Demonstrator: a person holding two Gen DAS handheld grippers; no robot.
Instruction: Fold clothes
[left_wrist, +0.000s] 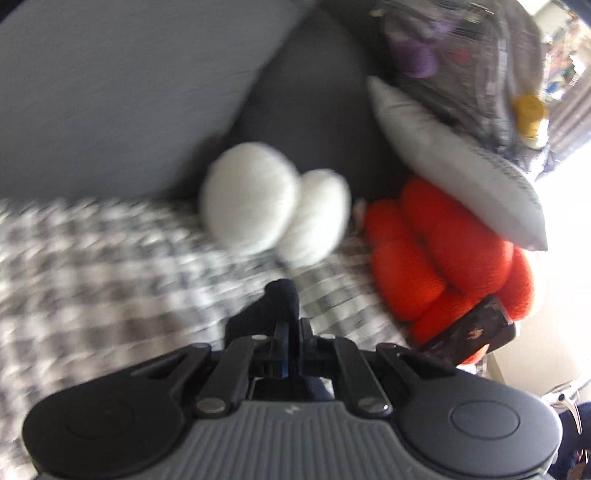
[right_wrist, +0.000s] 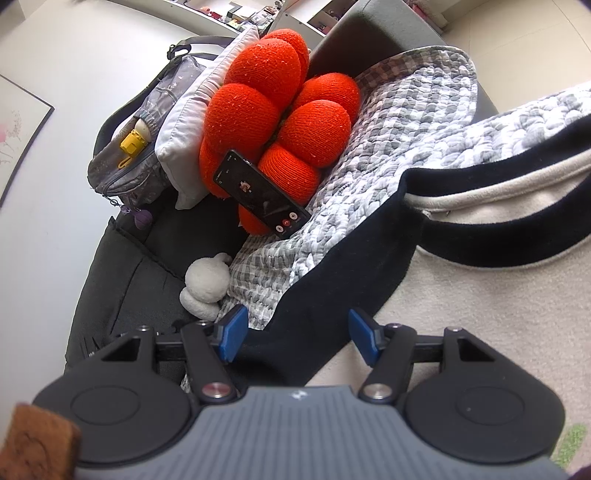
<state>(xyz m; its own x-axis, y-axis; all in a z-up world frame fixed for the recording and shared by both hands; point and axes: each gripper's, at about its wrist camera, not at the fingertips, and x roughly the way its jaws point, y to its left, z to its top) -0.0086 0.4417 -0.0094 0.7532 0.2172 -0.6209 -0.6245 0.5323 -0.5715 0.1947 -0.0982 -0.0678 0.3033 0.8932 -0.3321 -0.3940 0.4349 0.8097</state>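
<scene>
- Left wrist view: my left gripper (left_wrist: 291, 325) has its jaws pinched together on a fold of dark navy fabric (left_wrist: 282, 295), which bunches up above the fingertips. I read this as the edge of the garment, gripped there so the cloth can be carried over for a fold. The picture is blurred, so I cannot say which part of the garment it is. Beyond lie the checked blanket (left_wrist: 92, 266), a white plush toy (left_wrist: 273, 206) and an orange cushion (left_wrist: 443, 251).
- Right wrist view: my right gripper (right_wrist: 299, 338) stands with its blue pads (right_wrist: 232, 332) well apart and nothing pressed between them. It hovers over the navy shoulder of the sweater (right_wrist: 480, 295), a cream garment with navy trim spread flat on the blanket, collar toward the far side. I judge the fingers are poised to take the shoulder, matching the left grip.
- A phone (right_wrist: 258, 195) leans against the cushion, screen lit, probably propped there to be watched while working.
</scene>
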